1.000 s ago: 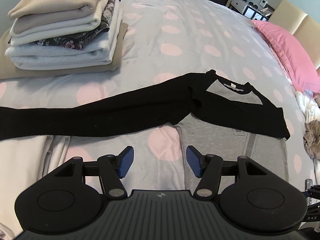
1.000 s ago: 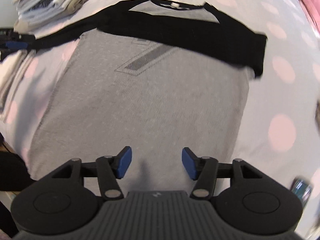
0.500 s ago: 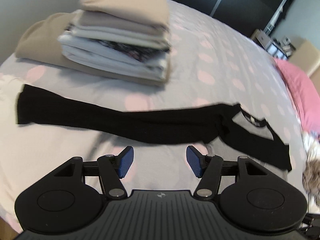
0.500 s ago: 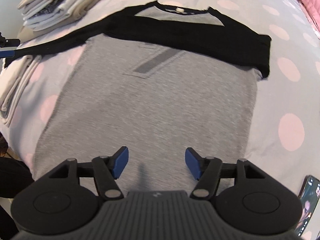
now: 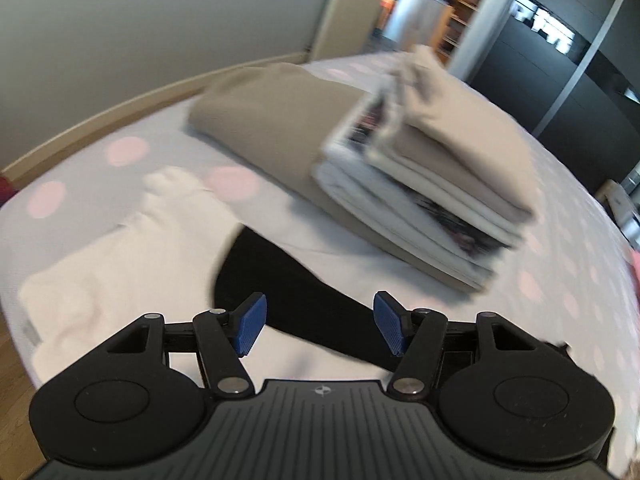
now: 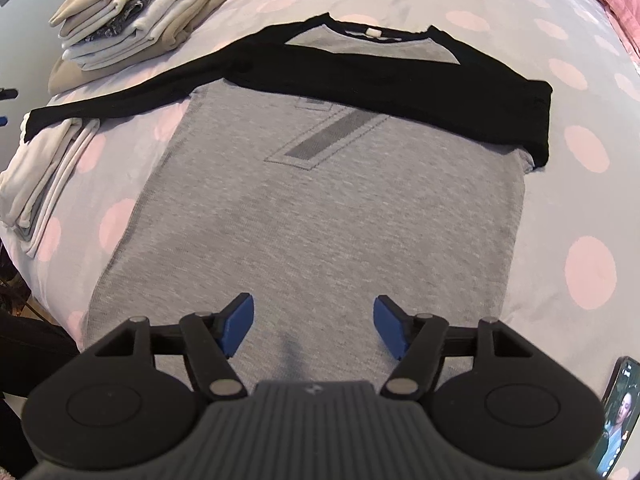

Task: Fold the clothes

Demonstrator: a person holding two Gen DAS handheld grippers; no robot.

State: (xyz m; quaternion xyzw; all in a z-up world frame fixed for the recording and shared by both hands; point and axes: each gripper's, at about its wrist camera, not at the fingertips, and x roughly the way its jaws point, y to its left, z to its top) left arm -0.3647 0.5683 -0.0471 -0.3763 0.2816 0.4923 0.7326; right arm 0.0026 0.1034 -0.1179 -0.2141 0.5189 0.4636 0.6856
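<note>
A grey shirt point(image 6: 320, 208) with black sleeves lies flat on the bed. Its right sleeve is folded across the chest point(image 6: 400, 80). Its left sleeve point(image 6: 120, 100) stretches out to the left, and the cuff end rests on a white garment. My right gripper point(image 6: 314, 326) is open and empty above the shirt's hem. My left gripper point(image 5: 318, 326) is open and empty just above the cuff end of that black sleeve point(image 5: 280, 280).
A stack of folded clothes point(image 5: 400, 168) sits on the dotted bed cover behind the sleeve; it also shows in the right wrist view point(image 6: 136, 12). A white folded garment point(image 5: 120, 240) lies at the bed's edge. A phone point(image 6: 616, 412) lies at the lower right.
My left gripper has swung left along the outstretched black sleeve to its cuff end and come down close to it. My right gripper has pulled back a little over the hem.
</note>
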